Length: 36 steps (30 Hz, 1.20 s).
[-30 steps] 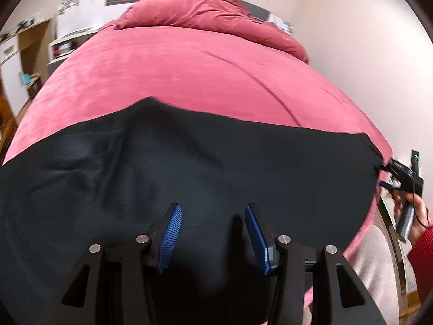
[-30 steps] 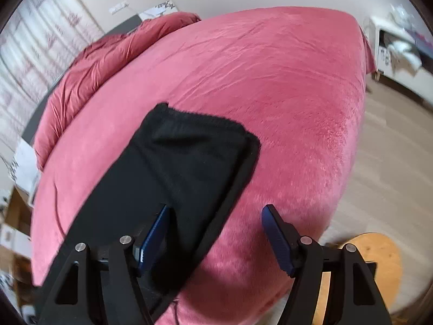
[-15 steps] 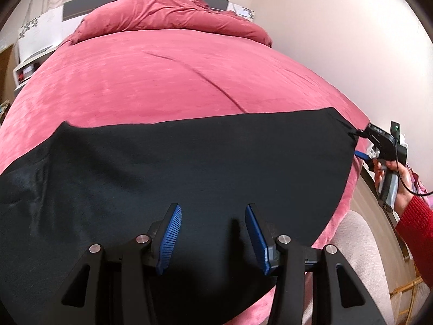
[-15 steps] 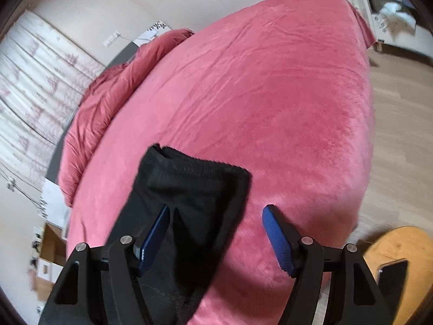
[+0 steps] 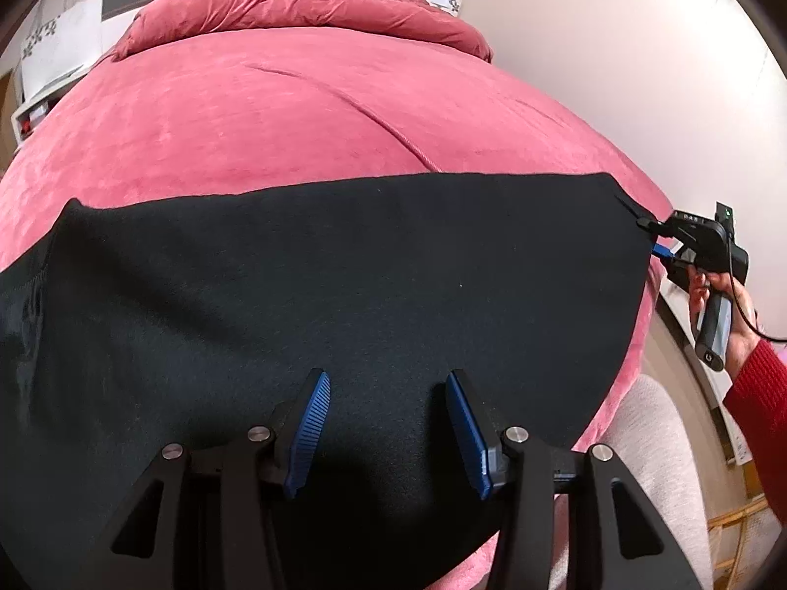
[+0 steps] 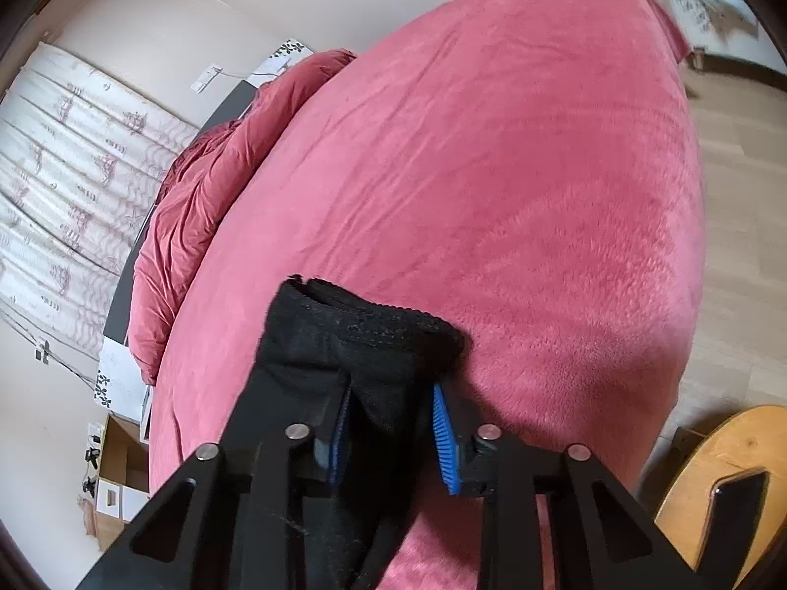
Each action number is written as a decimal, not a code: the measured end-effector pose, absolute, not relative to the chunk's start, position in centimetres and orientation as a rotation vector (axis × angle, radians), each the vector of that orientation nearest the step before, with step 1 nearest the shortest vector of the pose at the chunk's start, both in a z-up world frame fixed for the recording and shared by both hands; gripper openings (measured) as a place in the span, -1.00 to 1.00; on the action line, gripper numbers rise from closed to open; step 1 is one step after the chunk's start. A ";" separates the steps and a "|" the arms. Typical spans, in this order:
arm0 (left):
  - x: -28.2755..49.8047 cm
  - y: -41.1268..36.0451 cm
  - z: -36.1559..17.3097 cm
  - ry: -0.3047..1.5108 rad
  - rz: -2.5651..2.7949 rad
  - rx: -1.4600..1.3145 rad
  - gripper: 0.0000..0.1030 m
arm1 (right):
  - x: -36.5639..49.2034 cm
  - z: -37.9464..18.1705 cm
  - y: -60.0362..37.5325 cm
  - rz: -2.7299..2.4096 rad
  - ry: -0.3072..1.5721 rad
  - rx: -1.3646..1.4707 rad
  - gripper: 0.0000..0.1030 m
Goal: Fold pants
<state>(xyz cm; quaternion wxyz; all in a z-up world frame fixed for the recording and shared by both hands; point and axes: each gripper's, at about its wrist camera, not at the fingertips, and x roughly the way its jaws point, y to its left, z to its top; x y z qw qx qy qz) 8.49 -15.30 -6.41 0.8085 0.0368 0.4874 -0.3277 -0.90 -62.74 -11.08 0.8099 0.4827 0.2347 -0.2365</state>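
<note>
Black pants [image 5: 344, 295] lie stretched across the red bed [image 5: 295, 123] in the left wrist view. My left gripper [image 5: 386, 435] hovers over their near middle, open, with cloth under it but nothing pinched. At the pants' right end my right gripper [image 5: 651, 241] holds the corner, a hand on its handle. In the right wrist view the leg end [image 6: 364, 339] is bunched between the blue pads [image 6: 445, 442]. The right gripper [image 6: 391, 437] has its jaws closing, and the pads press on the cloth.
A crumpled red duvet [image 5: 295, 0] lies at the head of the bed. A wooden stool [image 6: 728, 482] with a dark phone [image 6: 738, 491] stands on the wood floor [image 6: 738, 196] by the bed's near corner. A red sleeve [image 5: 757, 393] and a pale trouser leg [image 5: 649, 442] are at right.
The right jaws have narrowed from wide apart onto the pants' end, which now bunches between the pads. The left gripper has slid along the pants toward the right end, still open.
</note>
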 end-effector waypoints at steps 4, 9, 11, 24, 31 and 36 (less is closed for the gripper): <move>8.7 -13.6 -6.0 1.039 -0.677 0.034 -0.03 | -1.3 -8.2 -60.9 -0.503 0.439 1.016 -0.50; 8.7 -10.3 -5.4 1.019 -0.631 -0.039 -0.03 | -0.9 -3.5 -56.4 -0.476 0.386 0.919 -0.53; 8.7 -9.1 -5.1 1.007 -0.611 -0.057 -0.03 | -0.8 -2.1 -54.3 -0.473 0.372 0.880 -0.53; 8.8 -1.0 -5.3 0.979 -0.464 -0.211 -0.03 | 1.5 6.5 -38.6 -0.332 0.311 0.540 -0.58; 9.6 0.8 -6.0 0.992 -0.423 -0.319 -0.02 | 3.5 5.7 -29.2 -0.208 0.348 0.400 -0.58; 9.6 1.5 -6.3 0.998 -0.426 -0.350 -0.02 | 5.2 2.7 -24.4 -0.110 0.441 0.355 -0.58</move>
